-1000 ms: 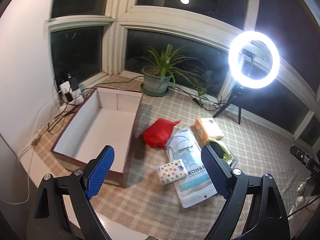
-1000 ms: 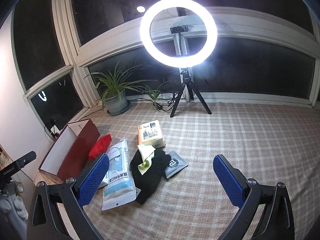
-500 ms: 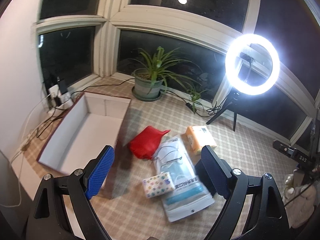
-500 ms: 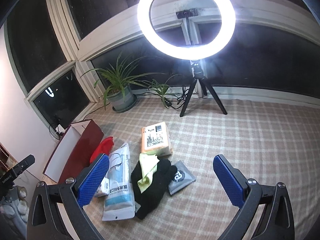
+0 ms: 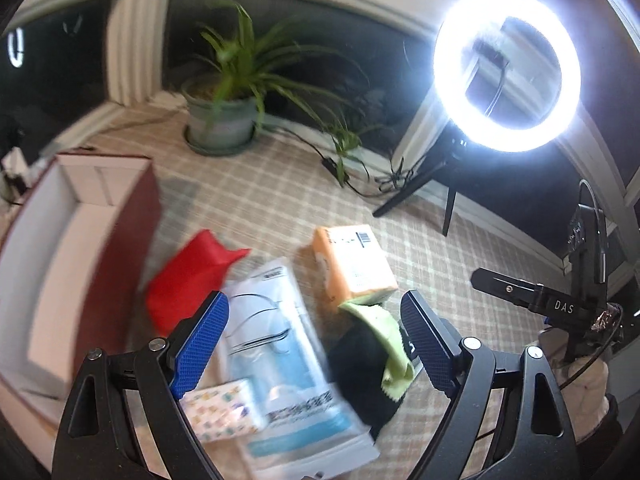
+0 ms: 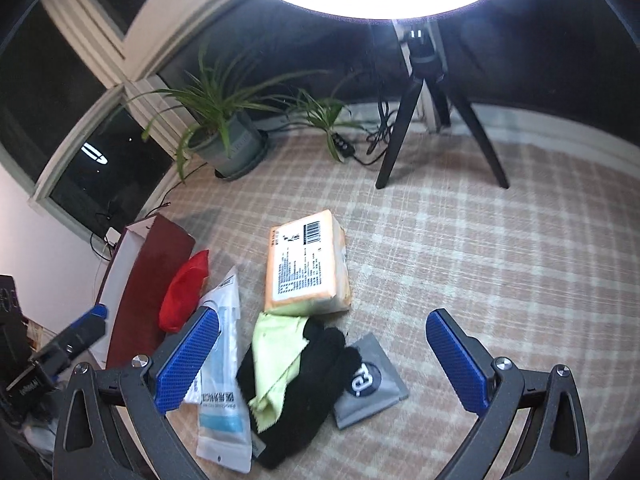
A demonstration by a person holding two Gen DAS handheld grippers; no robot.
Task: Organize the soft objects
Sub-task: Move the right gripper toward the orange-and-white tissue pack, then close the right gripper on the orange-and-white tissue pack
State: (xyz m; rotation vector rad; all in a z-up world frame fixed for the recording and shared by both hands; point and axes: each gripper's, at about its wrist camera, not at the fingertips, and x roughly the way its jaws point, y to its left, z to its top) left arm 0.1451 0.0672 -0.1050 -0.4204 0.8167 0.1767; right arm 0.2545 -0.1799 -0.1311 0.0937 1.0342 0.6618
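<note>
Checked matting point(image 6: 460, 248) covers the floor under both grippers. Nearest, the left gripper point(image 5: 316, 344) hangs with fingers spread wide and empty above a clear mask pouch point(image 5: 288, 368) and a patterned tissue pack point(image 5: 220, 412); the right gripper point(image 6: 332, 360) is likewise agape over a black cloth point(image 6: 308, 384) and yellow-green cloth point(image 6: 276, 352). Beyond lie an orange tissue pack point(image 6: 308, 264), a red cloth point(image 5: 188, 276) and the open box point(image 5: 60, 264); farthest stand a potted plant point(image 6: 228, 136) and ring light point(image 5: 506, 68).

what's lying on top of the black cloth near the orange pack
A yellow-green cloth is draped over the black cloth, its far end touching the orange pack. A grey packet lies against the black cloth's right side. What lies under the black cloth is hidden.
</note>
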